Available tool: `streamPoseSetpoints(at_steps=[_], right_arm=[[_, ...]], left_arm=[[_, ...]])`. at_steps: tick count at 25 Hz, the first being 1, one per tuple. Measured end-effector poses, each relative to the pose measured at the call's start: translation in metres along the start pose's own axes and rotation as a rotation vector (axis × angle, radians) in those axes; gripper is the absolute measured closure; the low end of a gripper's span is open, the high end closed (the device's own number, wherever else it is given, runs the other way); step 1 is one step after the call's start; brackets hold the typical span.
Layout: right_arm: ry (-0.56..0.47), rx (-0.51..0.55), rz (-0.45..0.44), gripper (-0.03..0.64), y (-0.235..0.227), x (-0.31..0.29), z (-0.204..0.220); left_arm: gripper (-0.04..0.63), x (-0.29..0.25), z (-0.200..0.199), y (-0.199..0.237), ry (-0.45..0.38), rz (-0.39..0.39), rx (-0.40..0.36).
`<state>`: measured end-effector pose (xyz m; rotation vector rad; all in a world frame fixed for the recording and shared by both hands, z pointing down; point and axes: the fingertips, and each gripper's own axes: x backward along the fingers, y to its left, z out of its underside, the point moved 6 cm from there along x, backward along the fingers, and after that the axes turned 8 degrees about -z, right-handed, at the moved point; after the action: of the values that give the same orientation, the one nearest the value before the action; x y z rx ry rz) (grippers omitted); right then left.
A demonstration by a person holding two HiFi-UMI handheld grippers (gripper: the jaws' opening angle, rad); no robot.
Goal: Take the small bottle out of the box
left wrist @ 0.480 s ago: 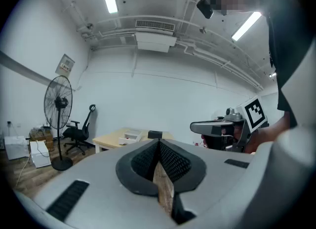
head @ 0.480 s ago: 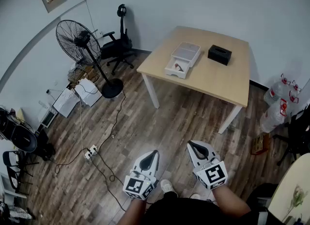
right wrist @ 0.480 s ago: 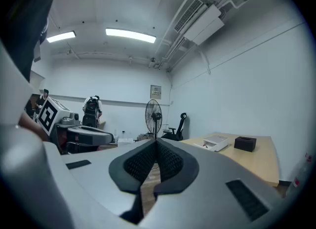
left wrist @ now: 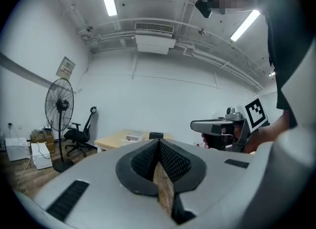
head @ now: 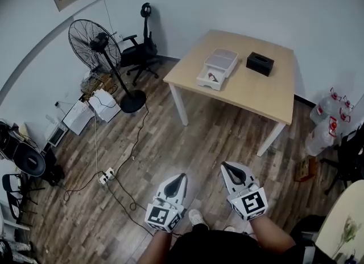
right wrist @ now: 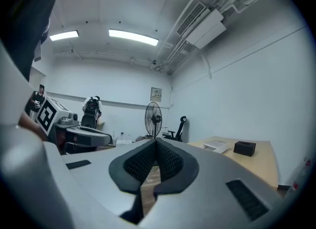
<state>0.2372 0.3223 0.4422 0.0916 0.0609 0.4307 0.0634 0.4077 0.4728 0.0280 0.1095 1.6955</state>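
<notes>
Both claws are held low, close to the person, and far from the table (head: 267, 95). The left gripper (head: 181, 176) is squeezed shut with nothing in it. The right gripper (head: 227, 168) is squeezed shut too, and it holds nothing. They are side by side and do not touch. The white box (head: 219, 64) sits on the table, close to the table's near edge, with its front part pulled out. A small dark and red thing (head: 211, 77) lies in that open part. It is too tiny to tell if it is the small bottle. A black box (head: 260, 64) sits just beside the white box, nearer the wall. The wood floor (head: 193, 137) between the claws and the table is wide and open. A big fan (head: 94, 44), a chair (head: 139, 52) and cables (head: 116, 192) are off to the left. Water jugs (head: 325, 123) stand at the right.
</notes>
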Motion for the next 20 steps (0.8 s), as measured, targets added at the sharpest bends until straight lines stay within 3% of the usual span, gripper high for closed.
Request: streamPoseSetpoints(at_steps=[8,12,20], right_arm=[[-0.017,0.023,0.001,0.606,0.000,-0.024,-0.008],[-0.042,-0.015,-0.001,0.606,0.003,-0.040,-0.009],[-0.044,-0.016,0.064,0.606,0.006,-0.075,-0.007]], left_arm=[[0.583,-0.005,-0.008,0.020,-0.011,0.011,-0.004],[0.583,-0.008,-0.008,0.039,-0.012,0.021,-0.003],[0.583,-0.013,-0.012,0.086,-0.039,0.037,-0.010]])
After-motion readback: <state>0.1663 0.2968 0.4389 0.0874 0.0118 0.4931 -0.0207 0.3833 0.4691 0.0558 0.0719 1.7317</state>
